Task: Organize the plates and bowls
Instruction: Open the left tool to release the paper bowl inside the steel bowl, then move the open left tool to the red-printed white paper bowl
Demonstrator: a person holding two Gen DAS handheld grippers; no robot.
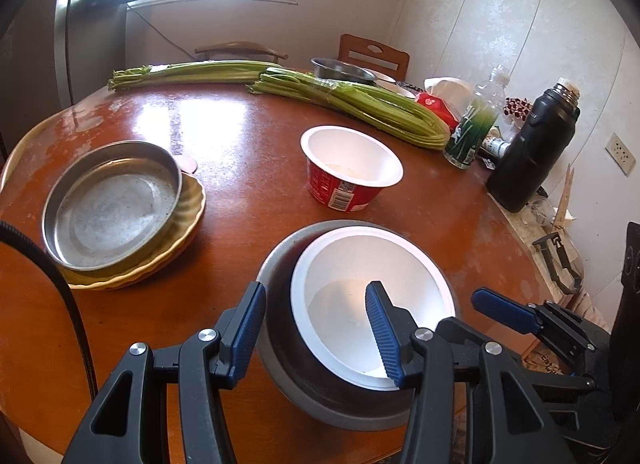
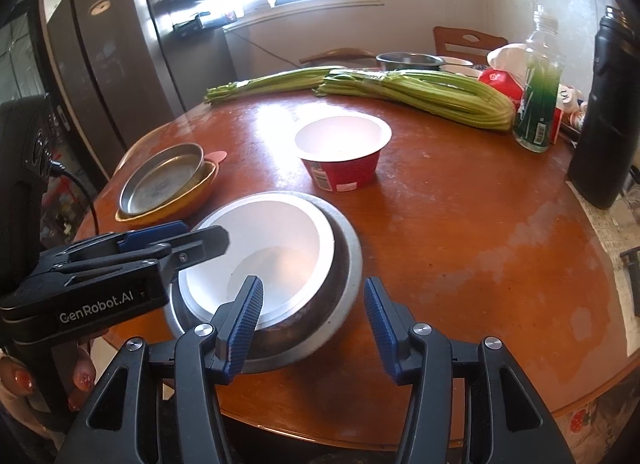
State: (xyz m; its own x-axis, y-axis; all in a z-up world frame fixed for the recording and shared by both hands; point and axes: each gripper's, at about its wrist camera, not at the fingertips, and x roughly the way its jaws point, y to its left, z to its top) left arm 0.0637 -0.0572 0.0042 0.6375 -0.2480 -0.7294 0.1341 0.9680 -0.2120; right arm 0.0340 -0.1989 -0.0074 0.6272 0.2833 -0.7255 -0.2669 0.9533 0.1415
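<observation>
From the left wrist view, the left gripper (image 1: 316, 328) straddles the near wall of the nested pair: its left finger (image 1: 248, 328) sits outside the grey metal bowl (image 1: 280, 344), its right finger (image 1: 380, 328) inside the white bowl (image 1: 360, 284). A gap shows beside each pad, so the fingers look released, not clamped. To grip well, both walls should sit deep between the pads before closing. The red cup bowl (image 1: 348, 167) stands well beyond the fingertips on the bench (image 1: 240, 143); the steel pan (image 1: 112, 203) on the yellow plate (image 1: 188, 232) lies far left.

From the right wrist view, the right gripper (image 2: 312, 312) is released and holds nothing: its left finger (image 2: 244, 312) overlaps the white bowl's rim, its right finger (image 2: 380, 316) hangs over bare bench. It should likely clear away or steady the stack.
</observation>
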